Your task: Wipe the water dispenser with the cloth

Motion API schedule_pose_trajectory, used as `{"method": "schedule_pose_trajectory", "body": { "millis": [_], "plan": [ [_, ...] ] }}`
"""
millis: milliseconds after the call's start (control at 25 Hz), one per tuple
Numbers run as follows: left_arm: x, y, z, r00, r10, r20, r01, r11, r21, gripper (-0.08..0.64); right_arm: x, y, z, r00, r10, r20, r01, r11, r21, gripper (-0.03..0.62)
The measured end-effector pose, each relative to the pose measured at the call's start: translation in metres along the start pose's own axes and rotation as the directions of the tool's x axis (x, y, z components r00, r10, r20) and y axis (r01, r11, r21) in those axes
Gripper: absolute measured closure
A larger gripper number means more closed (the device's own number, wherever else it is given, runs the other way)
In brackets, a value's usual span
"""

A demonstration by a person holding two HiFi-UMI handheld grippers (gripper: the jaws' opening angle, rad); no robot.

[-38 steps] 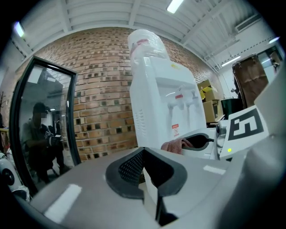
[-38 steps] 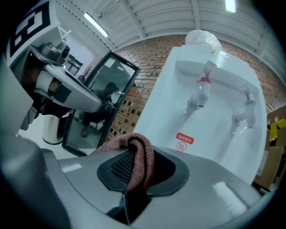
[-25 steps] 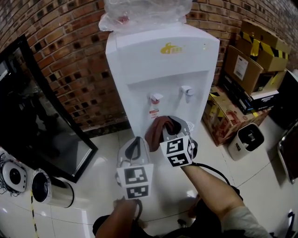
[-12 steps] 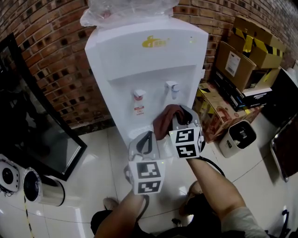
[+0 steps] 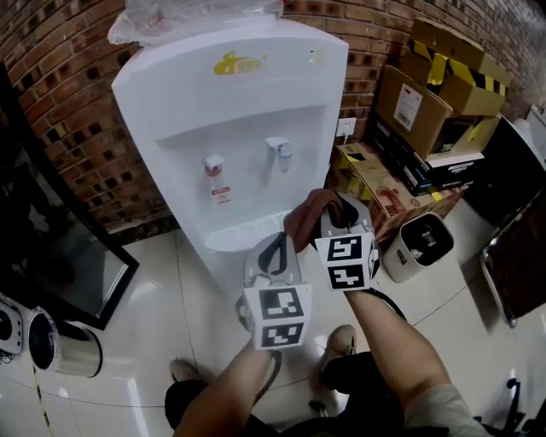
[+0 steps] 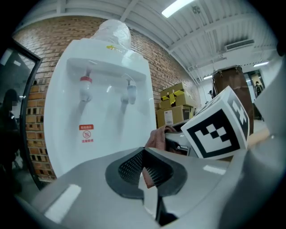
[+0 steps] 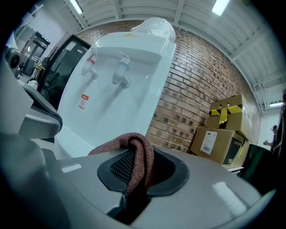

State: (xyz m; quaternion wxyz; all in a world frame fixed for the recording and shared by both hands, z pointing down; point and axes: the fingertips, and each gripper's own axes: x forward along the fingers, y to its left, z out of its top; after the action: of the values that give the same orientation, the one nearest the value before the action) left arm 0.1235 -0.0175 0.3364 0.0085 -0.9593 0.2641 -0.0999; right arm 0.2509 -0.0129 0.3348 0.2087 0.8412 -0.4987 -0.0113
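Observation:
The white water dispenser (image 5: pixel 247 94) stands against the brick wall, with a red tap (image 5: pixel 213 162) and a pale tap (image 5: pixel 277 150) over its drip ledge. My right gripper (image 5: pixel 331 215) is shut on a reddish-brown cloth (image 5: pixel 304 218), held in front of the dispenser's lower right corner; whether it touches the dispenser I cannot tell. In the right gripper view the cloth (image 7: pixel 121 143) drapes over the jaws of the right gripper (image 7: pixel 136 165), with the dispenser (image 7: pixel 120 98) ahead to the left. My left gripper (image 5: pixel 275 241) is just left of it, shut and empty. The left gripper (image 6: pixel 143 154) faces the dispenser (image 6: pixel 103 112) front.
Stacked cardboard boxes (image 5: pixel 426 111) stand right of the dispenser, with a small white appliance (image 5: pixel 418 247) on the floor before them. A dark glass-door cabinet (image 5: pixel 51 256) and a metal canister (image 5: pixel 64 346) are at the left. A plastic bag (image 5: pixel 188 13) covers the dispenser's top.
Both grippers have shifted right along the dispenser's front, from under the taps toward its right corner. The cloth stays in the right gripper.

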Motion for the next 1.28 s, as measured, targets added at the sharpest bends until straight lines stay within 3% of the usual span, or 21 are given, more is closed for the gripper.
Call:
{"method": "schedule_pose_trajectory", "body": {
  "millis": [440, 800, 1040, 1280],
  "plan": [
    [0.008, -0.008, -0.024, 0.998, 0.022, -0.058, -0.021, 1.0, 0.02, 0.56, 0.022, 0.008, -0.008, 0.995, 0.102, 0.007, -0.101, 0.994, -0.033, 0.505],
    [-0.015, 0.01, -0.007, 0.998, 0.056, -0.01, -0.056, 0.998, 0.04, 0.56, -0.008, 0.022, 0.002, 0.989, 0.143, 0.025, -0.141, 0.988, -0.061, 0.503],
    [-0.057, 0.084, -0.006, 0.987, 0.162, -0.019, -0.161, 0.987, 0.028, 0.56, -0.033, 0.101, 0.049, 0.958, 0.262, 0.114, -0.255, 0.964, -0.072, 0.503],
    [-0.106, 0.157, -0.001, 0.956, 0.292, -0.006, -0.292, 0.956, 0.022, 0.56, -0.044, 0.211, 0.055, 0.896, 0.431, 0.11, -0.426, 0.902, -0.067, 0.503]
  ]
}}
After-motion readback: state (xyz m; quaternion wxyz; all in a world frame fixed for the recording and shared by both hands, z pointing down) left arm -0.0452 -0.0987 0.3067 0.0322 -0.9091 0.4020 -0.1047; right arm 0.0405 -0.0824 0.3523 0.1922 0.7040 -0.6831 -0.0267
